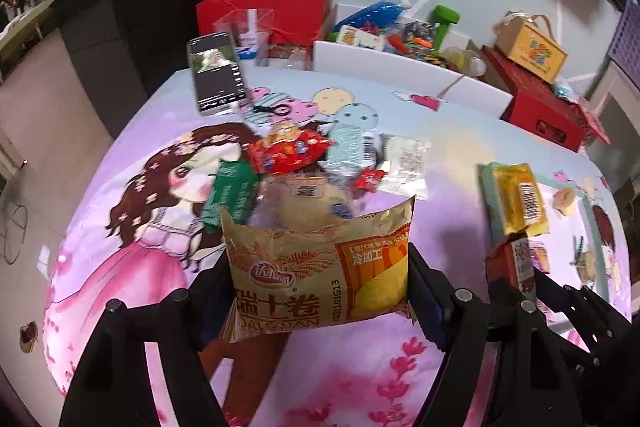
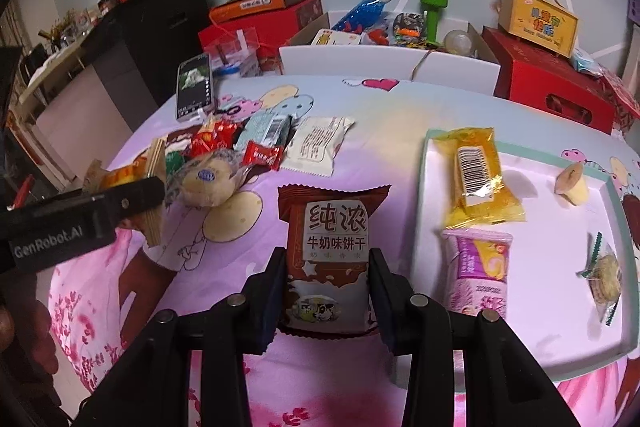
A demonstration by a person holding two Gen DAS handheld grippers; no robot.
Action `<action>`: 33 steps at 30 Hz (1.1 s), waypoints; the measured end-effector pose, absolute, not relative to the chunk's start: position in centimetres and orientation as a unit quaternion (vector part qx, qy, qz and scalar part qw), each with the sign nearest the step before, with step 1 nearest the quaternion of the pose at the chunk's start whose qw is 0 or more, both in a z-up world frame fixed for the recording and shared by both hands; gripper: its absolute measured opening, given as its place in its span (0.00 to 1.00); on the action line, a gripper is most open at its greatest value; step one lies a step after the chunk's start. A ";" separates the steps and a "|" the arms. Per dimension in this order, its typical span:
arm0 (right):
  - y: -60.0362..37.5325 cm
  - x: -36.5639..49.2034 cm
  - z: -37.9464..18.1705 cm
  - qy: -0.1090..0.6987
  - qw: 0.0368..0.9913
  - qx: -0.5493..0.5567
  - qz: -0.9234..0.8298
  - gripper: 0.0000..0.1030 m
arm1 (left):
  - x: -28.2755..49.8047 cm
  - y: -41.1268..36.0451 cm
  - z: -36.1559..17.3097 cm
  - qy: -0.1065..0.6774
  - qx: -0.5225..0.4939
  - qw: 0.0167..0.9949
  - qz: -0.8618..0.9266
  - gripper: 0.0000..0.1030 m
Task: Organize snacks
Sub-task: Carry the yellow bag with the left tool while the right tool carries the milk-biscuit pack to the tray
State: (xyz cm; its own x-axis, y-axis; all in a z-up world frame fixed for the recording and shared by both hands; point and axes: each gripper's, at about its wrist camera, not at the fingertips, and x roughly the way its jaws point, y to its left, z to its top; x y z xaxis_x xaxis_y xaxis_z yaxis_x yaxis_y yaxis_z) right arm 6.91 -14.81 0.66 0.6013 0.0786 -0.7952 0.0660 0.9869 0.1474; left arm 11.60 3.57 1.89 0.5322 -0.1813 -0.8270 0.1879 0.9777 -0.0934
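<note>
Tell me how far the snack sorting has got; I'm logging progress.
Done: the tray already holds a yellow pack, a purple pack, a cookie and a small cake. In hand: the right gripper grips a brown biscuit pack; the left gripper holds an orange roll pack. Left: the pile by the phone.

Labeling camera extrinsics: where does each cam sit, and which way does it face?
Left wrist: on the left claw, facing forward over the table; its fingers grip an orange Swiss-roll pack; right claw at right.
Right wrist: on the right claw, facing forward; fingers grip a brown milk biscuit pack; left claw at left.
Shared: phone, snack pile, tray.
</note>
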 end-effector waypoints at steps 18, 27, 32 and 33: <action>-24.7 4.8 3.0 0.401 0.899 0.149 -0.096 0.41 | 9.4 -5.7 3.7 0.446 0.022 0.863 -0.236 0.76; -33.0 1.8 4.0 0.371 0.885 0.208 -0.189 0.41 | 8.1 -11.6 3.1 0.435 0.072 0.848 -0.293 0.76; -36.2 0.1 4.2 0.358 0.877 0.227 -0.223 0.41 | 7.5 -14.9 2.9 0.429 0.100 0.838 -0.320 0.76; -36.8 -0.2 4.2 0.357 0.876 0.230 -0.230 0.41 | 7.4 -15.5 2.9 0.429 0.100 0.836 -0.327 0.76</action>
State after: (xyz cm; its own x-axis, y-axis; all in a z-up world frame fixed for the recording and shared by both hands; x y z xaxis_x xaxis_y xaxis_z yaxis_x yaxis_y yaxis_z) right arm -0.16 -36.75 4.19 0.6395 -0.2395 -0.7305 0.5673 0.7883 0.2381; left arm 7.38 -15.46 2.86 0.4174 -0.4605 -0.7834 0.6329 0.7659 -0.1130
